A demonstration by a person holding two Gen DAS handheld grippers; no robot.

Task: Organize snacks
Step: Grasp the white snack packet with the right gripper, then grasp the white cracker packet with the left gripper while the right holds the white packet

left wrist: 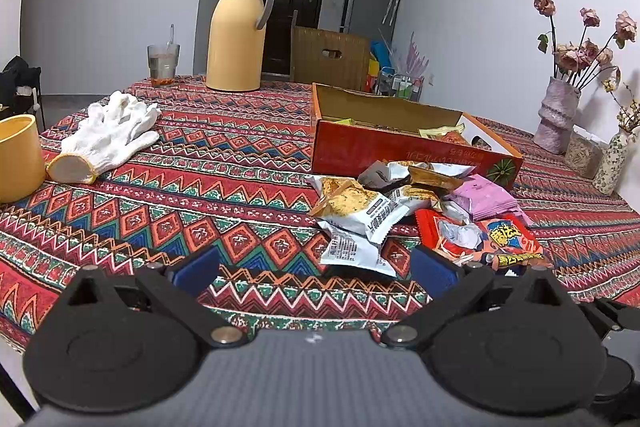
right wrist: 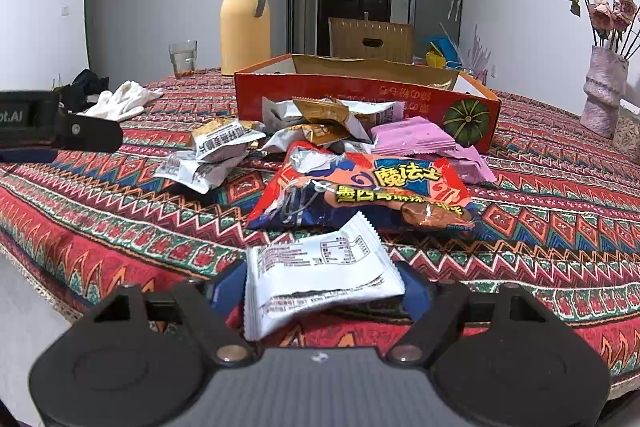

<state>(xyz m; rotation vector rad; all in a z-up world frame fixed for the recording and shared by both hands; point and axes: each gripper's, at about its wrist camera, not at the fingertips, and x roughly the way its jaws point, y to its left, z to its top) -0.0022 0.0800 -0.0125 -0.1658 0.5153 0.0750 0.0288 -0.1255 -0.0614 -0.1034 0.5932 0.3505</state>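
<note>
The right claw [right wrist: 320, 287] was closed on a white snack packet [right wrist: 320, 279], its blue fingers [right wrist: 416, 295] pressing the wrapper's two sides, the packet held just above the near edge of the surface [right wrist: 120, 227]. Just beyond it lay a red noodle-snack bag [right wrist: 372, 195], and behind that a heap of white and gold packets [right wrist: 224, 147] and pink sachets [right wrist: 416, 139], all resting against the front wall of the open red box [right wrist: 360, 95] toward the middle of the surface.

The left claw [left wrist: 316, 267] was spread wide and held nothing, hovering over the patterned cloth near the near edge, with a white packet [left wrist: 356, 251] lying just ahead between its fingers [left wrist: 434, 275].

Farther off, a white glove [left wrist: 116, 131] lay toward the left edge beside a yellow cup [left wrist: 20, 159]. A yellow thermos jug [left wrist: 240, 31] and a glass [left wrist: 163, 61] stood at the far edge, and a vase of dried roses [left wrist: 558, 115] at the right edge.
</note>
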